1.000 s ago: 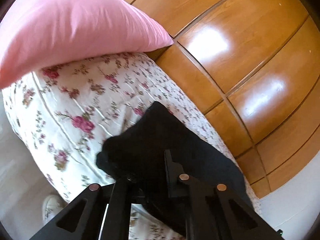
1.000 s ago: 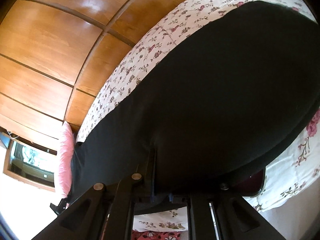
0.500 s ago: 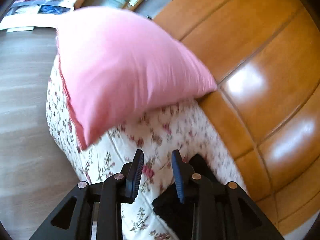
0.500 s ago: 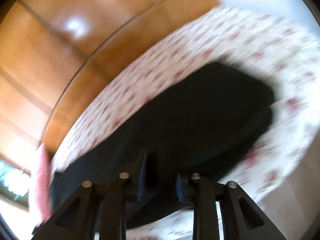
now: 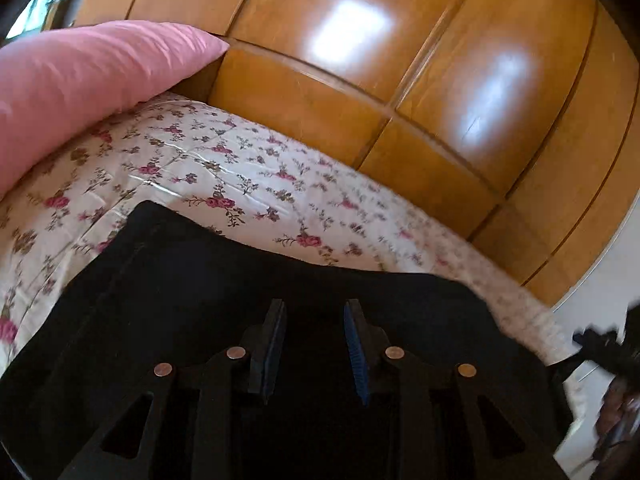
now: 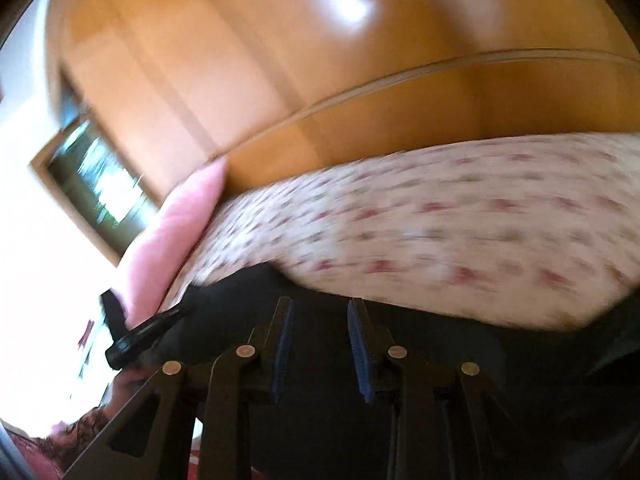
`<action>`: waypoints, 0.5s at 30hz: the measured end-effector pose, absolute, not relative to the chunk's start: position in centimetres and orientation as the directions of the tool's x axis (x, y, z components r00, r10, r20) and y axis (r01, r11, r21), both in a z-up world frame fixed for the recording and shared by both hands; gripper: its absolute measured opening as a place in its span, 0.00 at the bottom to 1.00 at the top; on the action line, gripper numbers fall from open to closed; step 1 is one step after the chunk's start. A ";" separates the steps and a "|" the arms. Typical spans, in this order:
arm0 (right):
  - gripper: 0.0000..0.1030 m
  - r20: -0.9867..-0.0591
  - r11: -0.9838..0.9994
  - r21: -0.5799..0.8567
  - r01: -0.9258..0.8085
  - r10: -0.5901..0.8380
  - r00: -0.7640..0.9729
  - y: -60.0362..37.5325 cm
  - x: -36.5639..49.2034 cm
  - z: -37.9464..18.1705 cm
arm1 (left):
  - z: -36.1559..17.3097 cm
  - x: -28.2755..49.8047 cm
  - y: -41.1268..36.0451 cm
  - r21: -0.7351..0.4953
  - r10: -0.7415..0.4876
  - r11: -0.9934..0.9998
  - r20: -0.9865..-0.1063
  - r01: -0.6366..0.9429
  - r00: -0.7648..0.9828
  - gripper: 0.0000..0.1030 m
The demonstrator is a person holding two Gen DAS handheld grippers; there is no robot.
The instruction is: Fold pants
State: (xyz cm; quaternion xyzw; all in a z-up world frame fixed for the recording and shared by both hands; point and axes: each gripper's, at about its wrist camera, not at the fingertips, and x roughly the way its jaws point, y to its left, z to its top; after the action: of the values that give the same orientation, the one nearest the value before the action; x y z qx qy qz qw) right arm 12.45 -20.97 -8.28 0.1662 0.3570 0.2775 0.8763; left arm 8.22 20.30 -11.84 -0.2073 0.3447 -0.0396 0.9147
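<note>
Left gripper (image 5: 316, 340) hovers open above black pants (image 5: 192, 288) lying lengthwise along the bedspread (image 5: 248, 184).

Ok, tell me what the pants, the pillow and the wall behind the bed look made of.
Pants: black matte woven cloth, possibly cotton; no sheen, a stitched seam runs along one edge.
Pillow: pink smooth fabric cover, soft filling by its bulge; fine wrinkles.
Wall: wood panels, glossy varnish; bright window glare and grooved joints.

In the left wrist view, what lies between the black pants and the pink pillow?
Only floral bedsheet: a bare strip of it separates the pants from the pillow. The left wrist view shows this sharply; the right one is blurred.
</note>
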 end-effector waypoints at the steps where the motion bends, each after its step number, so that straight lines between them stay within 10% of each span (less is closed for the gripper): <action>1: 0.29 -0.545 0.773 0.492 -0.400 0.632 0.551 -19.0 13.8 -8.5 | -12.2 8.7 20.4 -0.392 -0.195 0.916 -0.627 -0.089 0.755 0.29; 12: 0.29 -0.700 0.724 0.537 -0.432 0.669 0.251 -7.2 24.6 -14.7 | -14.5 6.6 22.1 -0.448 -0.190 0.890 -0.530 -0.082 0.827 0.29; 15: 0.01 -0.695 0.718 0.535 -0.445 0.674 0.252 -6.5 25.5 -15.5 | -14.4 6.8 22.4 -0.474 -0.198 0.875 -0.534 -0.097 0.822 0.29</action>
State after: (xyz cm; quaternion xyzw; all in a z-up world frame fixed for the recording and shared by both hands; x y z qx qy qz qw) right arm 25.49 -6.50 -15.46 0.1151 0.4962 0.3575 0.7827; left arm 6.77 22.37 -14.40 -0.2482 0.2969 -0.0273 0.9217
